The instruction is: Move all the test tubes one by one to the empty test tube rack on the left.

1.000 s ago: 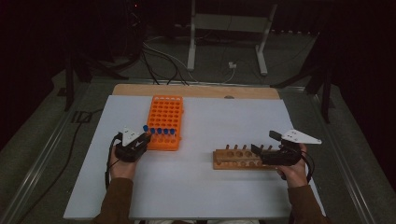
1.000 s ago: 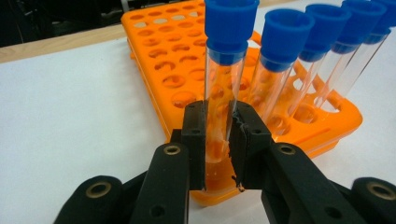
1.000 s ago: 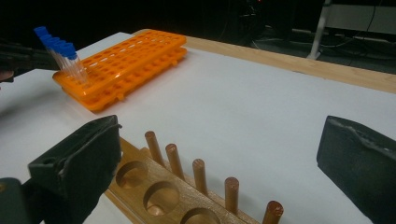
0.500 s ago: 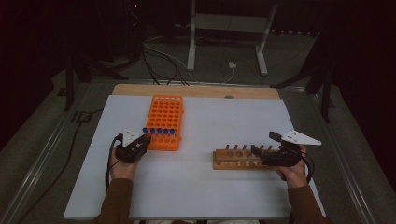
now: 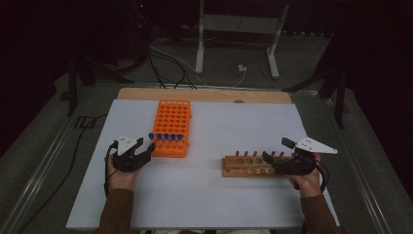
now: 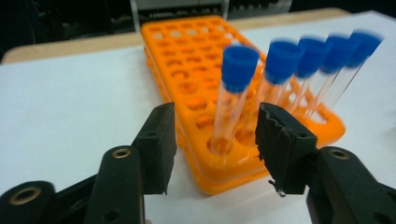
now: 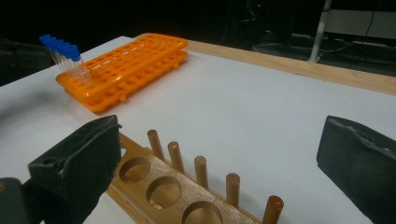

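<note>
An orange tube rack [image 5: 171, 122] stands left of centre on the white table, with a row of blue-capped clear tubes [image 5: 165, 137] in its near holes. My left gripper [image 5: 146, 148] sits at the rack's near left corner. In the left gripper view its jaws [image 6: 215, 114] have just been opening and stand apart. The nearest tube [image 6: 236, 93] stands in the rack [image 6: 187, 70] between them, and the pads do not touch it. My right gripper [image 5: 275, 151] is open wide at the right end of a wooden peg block [image 5: 243, 165]. The block's holes and pegs [image 7: 159, 186] lie between its jaws [image 7: 219, 135].
The white table top [image 5: 219, 195] rests on a wooden board whose edge [image 5: 204, 93] shows at the back. Behind the table are a metal stand [image 5: 234, 29] and cables on the floor. The orange rack [image 7: 126, 60] lies far left in the right gripper view.
The left gripper's jaws have opened off the corner tube, and the hand has drawn back slightly toward the person. The right gripper has not moved.
</note>
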Demonstrator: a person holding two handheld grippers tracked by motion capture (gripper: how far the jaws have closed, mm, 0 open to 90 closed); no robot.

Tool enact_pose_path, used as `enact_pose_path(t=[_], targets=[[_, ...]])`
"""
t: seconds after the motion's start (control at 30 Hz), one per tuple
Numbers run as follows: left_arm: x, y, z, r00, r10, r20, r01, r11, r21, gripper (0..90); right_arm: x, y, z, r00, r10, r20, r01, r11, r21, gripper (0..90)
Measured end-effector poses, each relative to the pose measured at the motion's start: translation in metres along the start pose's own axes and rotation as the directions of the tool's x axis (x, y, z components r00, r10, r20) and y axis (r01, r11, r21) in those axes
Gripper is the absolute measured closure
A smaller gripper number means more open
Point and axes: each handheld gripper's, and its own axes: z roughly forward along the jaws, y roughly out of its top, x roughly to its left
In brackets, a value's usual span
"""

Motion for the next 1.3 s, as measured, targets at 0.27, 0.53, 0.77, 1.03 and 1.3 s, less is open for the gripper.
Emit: enact_pose_path(t=[0.27, 0.53, 0.77, 1.03, 1.3], targets=[[0.005, 0.004, -0.026, 0.9997, -0.017, 0.020, 0.019, 0.9948, -0.100, 35.2, 0.001, -0.003, -0.001, 1.0000, -0.001, 0.002, 0.001, 1.000, -0.009, 0.0], [0.007, 0.001, -0.046, 0.9998, -0.012, -0.015, 0.010, 0.9901, -0.140, 18.3, 0.000, -0.008, -0.005, 0.9999, 0.008, 0.010, -0.007, 0.999, -0.034, 0.0], [0.008, -0.006, -0.059, 0.9998, -0.015, -0.010, 0.014, 0.9881, -0.153, 10.9, 0.001, -0.011, -0.008, 0.9998, 0.001, 0.020, 0.001, 0.998, -0.064, 0.0], [0.010, -0.009, -0.068, 0.9992, -0.031, -0.025, 0.026, 0.9825, -0.184, 2.0, 0.010, -0.013, -0.006, 0.9970, -0.066, 0.039, 0.069, 0.995, -0.075, 0.0], [0.011, -0.010, -0.070, 0.9979, -0.027, -0.059, 0.015, 0.9804, -0.196, 0.7, 0.003, -0.014, -0.011, 0.9976, -0.052, 0.045, 0.056, 0.994, -0.099, 0.0]])
